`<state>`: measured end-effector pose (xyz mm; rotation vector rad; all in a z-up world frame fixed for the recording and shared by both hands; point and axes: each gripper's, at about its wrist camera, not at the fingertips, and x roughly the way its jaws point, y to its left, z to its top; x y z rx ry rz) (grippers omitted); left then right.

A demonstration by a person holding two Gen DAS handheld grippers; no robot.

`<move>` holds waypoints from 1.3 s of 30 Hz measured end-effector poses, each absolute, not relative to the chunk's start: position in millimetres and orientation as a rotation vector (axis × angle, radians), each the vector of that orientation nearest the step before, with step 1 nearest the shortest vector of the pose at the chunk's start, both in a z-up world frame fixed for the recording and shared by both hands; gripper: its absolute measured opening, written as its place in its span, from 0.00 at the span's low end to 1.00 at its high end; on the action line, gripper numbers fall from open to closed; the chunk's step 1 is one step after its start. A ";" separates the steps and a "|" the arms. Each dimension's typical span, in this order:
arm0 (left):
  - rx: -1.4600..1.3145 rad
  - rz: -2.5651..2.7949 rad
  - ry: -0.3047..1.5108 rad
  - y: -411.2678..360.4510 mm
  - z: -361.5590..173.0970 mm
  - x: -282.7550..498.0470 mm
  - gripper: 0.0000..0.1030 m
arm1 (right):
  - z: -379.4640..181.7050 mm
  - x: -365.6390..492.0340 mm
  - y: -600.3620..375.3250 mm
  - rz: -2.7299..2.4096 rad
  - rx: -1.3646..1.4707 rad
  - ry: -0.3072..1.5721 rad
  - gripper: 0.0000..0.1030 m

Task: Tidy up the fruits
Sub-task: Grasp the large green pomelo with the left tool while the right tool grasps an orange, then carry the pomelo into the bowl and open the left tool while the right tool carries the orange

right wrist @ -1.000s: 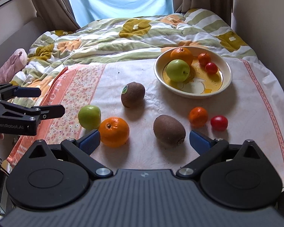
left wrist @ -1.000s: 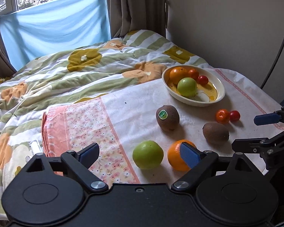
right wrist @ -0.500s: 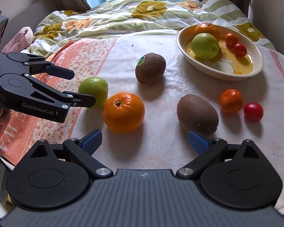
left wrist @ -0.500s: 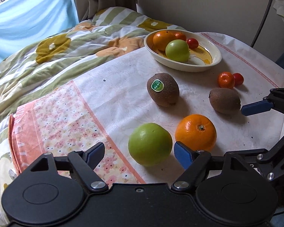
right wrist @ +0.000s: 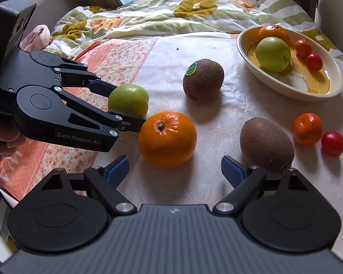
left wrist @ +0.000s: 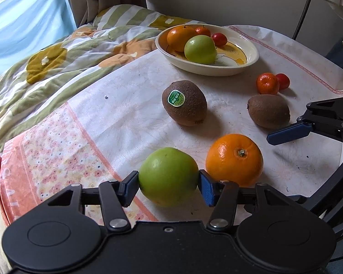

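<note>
Two blue pads of the left hand-held gripper (left wrist: 168,186) press on the sides of a green apple (left wrist: 168,176) that rests on the white cloth (left wrist: 130,114) near its front edge, beside the pink floral strip; the jaws have just been closing, and now clamp the apple. Just beside it lies a large orange (right wrist: 167,138), between the spread fingers of the right hand-held gripper (right wrist: 175,171), which stands open with nothing touching its pads. Further in lie a stickered kiwi (left wrist: 184,105) and a plain kiwi (right wrist: 266,144), then a small mandarin (right wrist: 307,129) touching a cherry tomato (right wrist: 332,143) toward the right edge. At the far right corner a cream bowl (right wrist: 308,91) holds another apple, an orange, a mandarin and a tomato.
</note>
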<state>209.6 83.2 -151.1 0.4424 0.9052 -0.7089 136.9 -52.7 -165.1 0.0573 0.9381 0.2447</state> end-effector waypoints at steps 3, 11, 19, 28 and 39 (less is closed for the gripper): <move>0.456 -0.706 0.901 83.1 -150.8 207.4 0.58 | -166.8 140.1 -51.2 0.251 0.056 0.944 0.91; 0.456 -0.683 0.897 88.9 -150.3 200.4 0.58 | -169.8 149.7 -44.8 0.274 0.033 0.941 0.81; 0.456 -0.639 0.900 98.5 -149.2 198.6 0.58 | -170.6 156.4 -39.0 0.284 -0.005 0.927 0.73; 0.419 -0.583 0.905 112.9 -144.9 190.1 0.58 | -170.1 154.7 -39.2 0.289 -0.013 0.920 0.72; 0.367 -0.545 0.874 111.0 -124.0 171.4 0.58 | -150.8 139.3 -55.2 0.254 0.018 0.882 0.72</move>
